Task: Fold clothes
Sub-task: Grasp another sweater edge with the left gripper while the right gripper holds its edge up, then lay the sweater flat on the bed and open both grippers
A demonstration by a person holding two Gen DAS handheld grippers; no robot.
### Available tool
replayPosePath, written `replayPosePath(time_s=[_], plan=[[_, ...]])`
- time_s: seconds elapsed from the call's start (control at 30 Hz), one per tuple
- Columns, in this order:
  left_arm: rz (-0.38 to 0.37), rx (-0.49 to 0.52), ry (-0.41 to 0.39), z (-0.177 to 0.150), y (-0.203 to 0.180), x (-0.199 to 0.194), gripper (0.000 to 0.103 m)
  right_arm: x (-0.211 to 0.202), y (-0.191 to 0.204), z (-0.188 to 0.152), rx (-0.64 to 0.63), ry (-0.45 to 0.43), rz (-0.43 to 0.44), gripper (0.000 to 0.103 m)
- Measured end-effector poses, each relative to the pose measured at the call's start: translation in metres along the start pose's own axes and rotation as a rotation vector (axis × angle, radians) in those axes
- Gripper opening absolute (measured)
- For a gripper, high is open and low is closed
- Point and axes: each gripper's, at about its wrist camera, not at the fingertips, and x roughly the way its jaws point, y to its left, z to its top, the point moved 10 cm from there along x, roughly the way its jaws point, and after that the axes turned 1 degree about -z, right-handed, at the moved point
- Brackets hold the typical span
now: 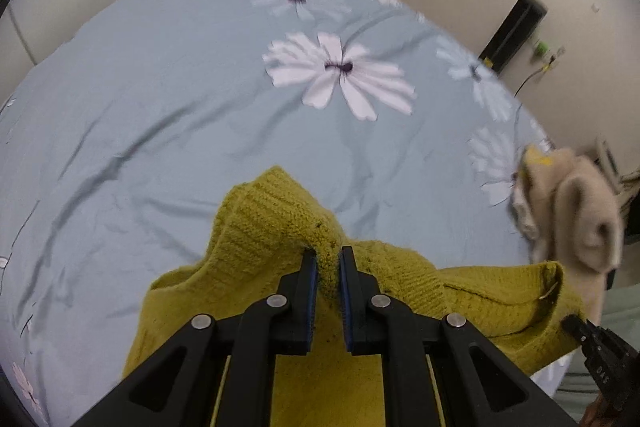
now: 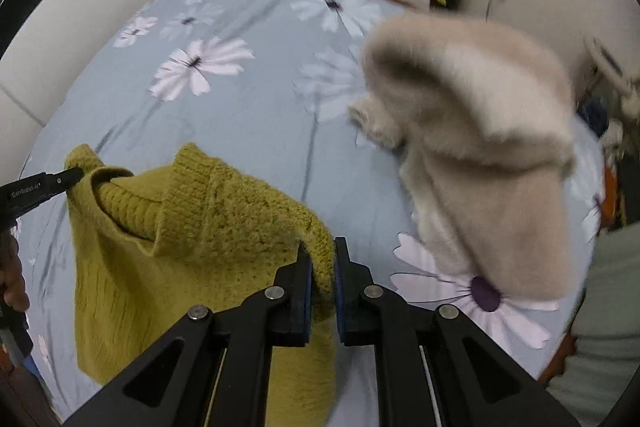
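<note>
Over the near edge of the bed (image 1: 168, 107), the left gripper (image 1: 328, 259) has its jaws pinched tight on a fold of the yellow sweater (image 1: 280, 223), at one shoulder by the look of it. The right gripper (image 2: 322, 255) is clamped just as hard on the opposite shoulder, and its tip shows low at the right of the left view. Between the two the sweater hangs slack — neckline sagging in the middle, body trailing down toward the person. So its long axis runs away from the grippers, downward, while the line from grip to grip crosses the bed's near edge. Neither hand is nearer; they share the load evenly. My guess is the next move lays the sweater flat ahead, on the open sheet. A beige fleece (image 2: 492, 147) lies bunched near the bed's right edge — close beside the right gripper, and likely to get in the way.
</note>
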Motion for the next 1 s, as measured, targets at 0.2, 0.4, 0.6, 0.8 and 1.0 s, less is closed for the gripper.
replayPosePath(time_s=[0.2,0.4,0.6,0.8,1.0], plan=[[0.016,-0.008,0.079,-0.010,-0.001,0.059,0.016,0.049,-0.012,-0.007,0.045,0.053,0.000,0.010],[-0.053,-0.061,0.104,-0.018,0.005,0.059,0.059,0.045,-0.015,-0.019,0.053,0.028,0.050,0.049],[-0.111,-0.015,0.035,-0.043,0.048,0.001,0.059,0.003,-0.011,-0.072,0.121,0.006,0.147,0.049],[0.031,0.014,0.124,-0.126,0.155,-0.016,0.059,-0.004,-0.002,-0.212,0.229,0.200,0.252,0.050],[0.071,-0.076,0.246,-0.213,0.234,-0.011,0.059,-0.005,0.003,-0.322,0.420,0.329,0.292,0.050]])
